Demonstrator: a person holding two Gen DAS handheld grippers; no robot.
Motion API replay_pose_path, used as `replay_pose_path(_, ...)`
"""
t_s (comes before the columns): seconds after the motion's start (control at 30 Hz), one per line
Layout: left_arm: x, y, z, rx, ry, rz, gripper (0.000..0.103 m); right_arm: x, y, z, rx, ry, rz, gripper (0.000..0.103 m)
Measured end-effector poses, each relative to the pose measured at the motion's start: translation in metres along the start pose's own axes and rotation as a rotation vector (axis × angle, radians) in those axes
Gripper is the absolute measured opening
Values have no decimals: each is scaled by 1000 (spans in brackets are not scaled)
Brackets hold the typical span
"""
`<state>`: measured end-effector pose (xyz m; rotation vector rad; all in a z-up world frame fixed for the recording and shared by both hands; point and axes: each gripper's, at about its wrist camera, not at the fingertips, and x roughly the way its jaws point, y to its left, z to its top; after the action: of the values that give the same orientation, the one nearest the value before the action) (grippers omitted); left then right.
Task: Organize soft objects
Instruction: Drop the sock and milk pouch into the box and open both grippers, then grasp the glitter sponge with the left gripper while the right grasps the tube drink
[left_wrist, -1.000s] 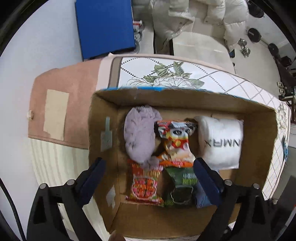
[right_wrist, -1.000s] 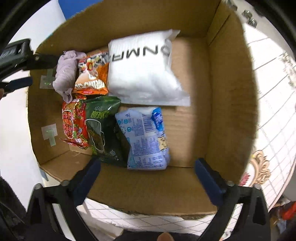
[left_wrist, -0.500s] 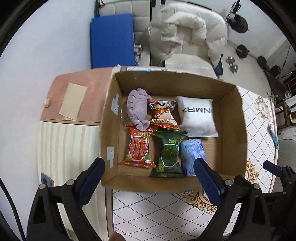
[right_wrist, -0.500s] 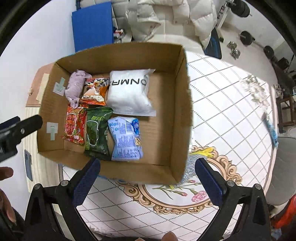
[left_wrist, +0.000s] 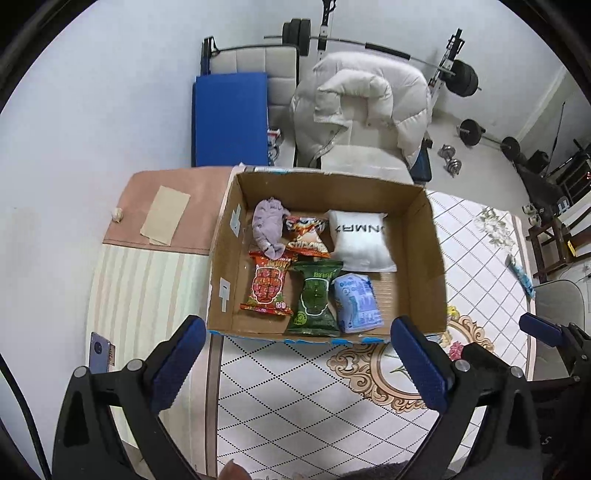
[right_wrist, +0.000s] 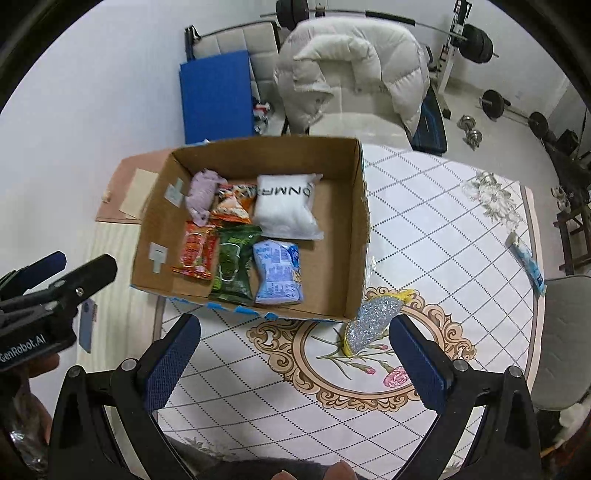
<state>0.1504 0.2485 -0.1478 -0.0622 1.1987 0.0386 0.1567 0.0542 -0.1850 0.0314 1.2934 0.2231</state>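
Cardboard box (left_wrist: 424, 258) now sits farther out on the desk (right_wrist: 424, 240) since I pulled both grippers back. Inside: lilac cloth (left_wrist: 267, 227), white pillow pack (left_wrist: 360, 238), four snack bags. Glitter pouch (right_wrist: 369, 323) just beside the box's near right corner. Left gripper (left_wrist: 295, 363) and right gripper (right_wrist: 293, 360) fingers wide, empty.

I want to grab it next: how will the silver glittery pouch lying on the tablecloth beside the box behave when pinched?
The glittery pouch lies flat and curved beside the cardboard box, so it probably flexes and droops from one end. It looks thin, hence likely light. Its sequin-like surface may give the right gripper fair friction, though the pads could slip on it.
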Motion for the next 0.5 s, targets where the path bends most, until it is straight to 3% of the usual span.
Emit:
replay_pose_path(0.3, -17, -22, 3, 27, -39, 19, 103, -20, -11, -1, 20, -33, 29, 103)
replay_pose_path(0.5, -1, -63, -5, 82, -31, 82, 103, -19, -63, -7, 113, -21, 62, 103)
